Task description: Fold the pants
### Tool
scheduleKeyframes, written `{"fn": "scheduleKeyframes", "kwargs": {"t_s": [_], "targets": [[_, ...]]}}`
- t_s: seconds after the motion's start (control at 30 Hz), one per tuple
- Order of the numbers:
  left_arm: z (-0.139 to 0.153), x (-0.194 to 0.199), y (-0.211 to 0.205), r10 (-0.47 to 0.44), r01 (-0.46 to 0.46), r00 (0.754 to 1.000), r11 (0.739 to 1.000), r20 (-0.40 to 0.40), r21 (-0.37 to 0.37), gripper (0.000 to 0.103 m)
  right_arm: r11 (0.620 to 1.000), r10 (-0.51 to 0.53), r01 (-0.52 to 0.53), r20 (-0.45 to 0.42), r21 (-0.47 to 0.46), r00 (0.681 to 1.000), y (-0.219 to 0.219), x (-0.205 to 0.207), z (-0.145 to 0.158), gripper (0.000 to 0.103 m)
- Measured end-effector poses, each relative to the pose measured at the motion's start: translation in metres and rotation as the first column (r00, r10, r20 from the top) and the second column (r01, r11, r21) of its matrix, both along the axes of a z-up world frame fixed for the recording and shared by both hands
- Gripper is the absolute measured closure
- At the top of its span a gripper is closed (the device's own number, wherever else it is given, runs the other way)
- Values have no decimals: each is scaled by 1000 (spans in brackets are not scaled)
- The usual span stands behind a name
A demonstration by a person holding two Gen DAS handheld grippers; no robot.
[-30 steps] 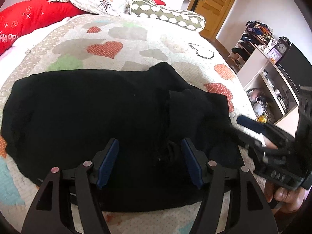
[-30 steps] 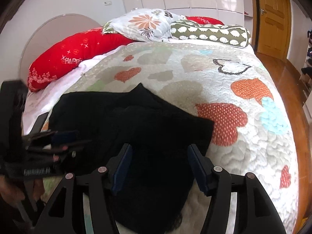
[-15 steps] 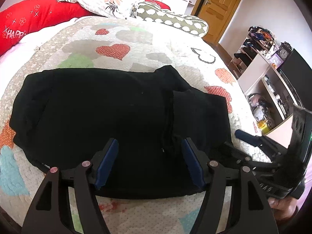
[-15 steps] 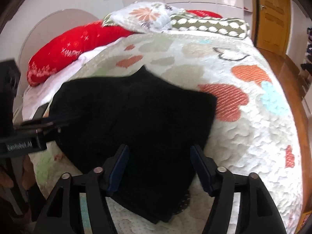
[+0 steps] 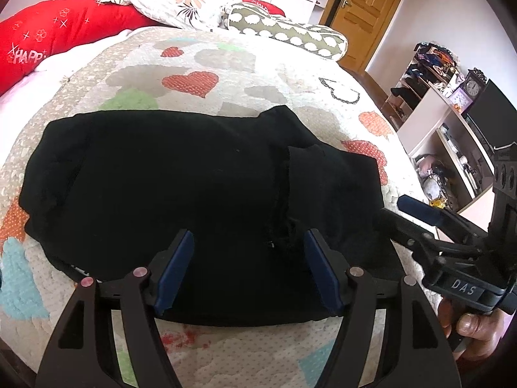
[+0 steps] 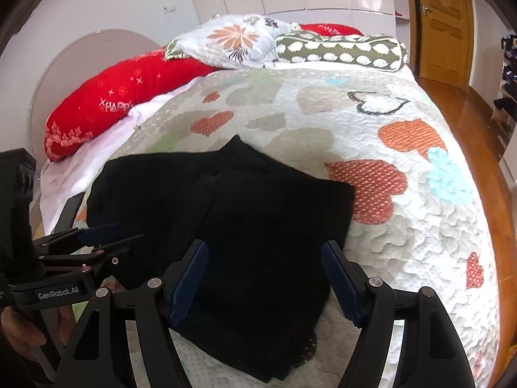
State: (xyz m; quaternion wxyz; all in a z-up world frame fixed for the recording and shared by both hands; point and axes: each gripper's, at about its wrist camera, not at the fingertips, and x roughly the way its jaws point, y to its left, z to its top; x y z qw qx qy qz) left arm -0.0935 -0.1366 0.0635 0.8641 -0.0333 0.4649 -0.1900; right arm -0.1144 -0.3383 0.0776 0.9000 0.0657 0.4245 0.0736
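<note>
Black pants (image 5: 194, 177) lie folded and flat on the heart-patterned quilt (image 5: 226, 64), with a second layer doubled over at their right end (image 6: 274, 213). My left gripper (image 5: 248, 236) hovers open over the near edge of the pants, its blue pads apart and nothing pressed between them. My right gripper (image 6: 264, 247) stands open above the doubled right end, also gripping nothing. Each gripper shows in the other's view: the right gripper (image 5: 391, 208) at the pants' right edge, the left gripper (image 6: 129, 232) at their left. A hand (image 5: 475, 326) holds the right gripper's handle.
Red, floral and green spotted pillows (image 6: 245, 42) line the head of the bed. A wooden door (image 6: 442, 22) and floor lie to the right. Cluttered shelves with a clock (image 5: 473, 84) stand beside the bed. The bare quilt (image 6: 420, 226) stretches right of the pants.
My right gripper's jaws have spread wider. The cloth at the pants' right end has settled flat. Both hands have hardly shifted.
</note>
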Motion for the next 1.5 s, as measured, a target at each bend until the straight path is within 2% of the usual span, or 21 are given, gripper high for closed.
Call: {"fn": "scheduleKeyframes", "kwargs": {"t_s": [0.2,0.33,0.67,0.8,0.87,1.0,1.2,1.33,1.4,1.5], "targets": [[3,0,13,24,-24,1000,1000,14,0,32,1000,23,-23,-12,-8,1000,14,7,-3,28],[4,1,24,47,-46,999,999,18,-9,28,999,36,-37,-24,-16,999,24,15,-7,28],[-2,6,41,81,-81,997,996,-2,-23,28,997,69,-70,-48,-29,996,41,24,-13,28],[-3,9,38,68,-69,998,997,-13,-44,28,998,49,-50,-40,-28,998,33,23,-10,28],[-4,11,34,55,-57,998,996,-21,-68,21,999,23,-24,-36,-28,999,24,23,-9,26],[-7,14,18,1,-6,999,993,-45,-118,20,999,-25,24,-32,-33,999,6,28,-10,25],[-17,17,-14,-52,49,997,997,-51,-57,20,998,5,-6,-16,-70,1000,6,56,-13,25],[-22,22,-20,-34,33,999,999,-37,-29,20,990,8,-13,-37,-139,999,14,78,-29,25],[-23,24,-20,-26,26,999,999,-33,-20,20,986,5,-10,-29,-166,1000,16,85,-33,22],[-24,23,-19,-31,31,999,999,-27,-20,20,992,-11,6,-36,-127,999,9,93,-37,22]]}}
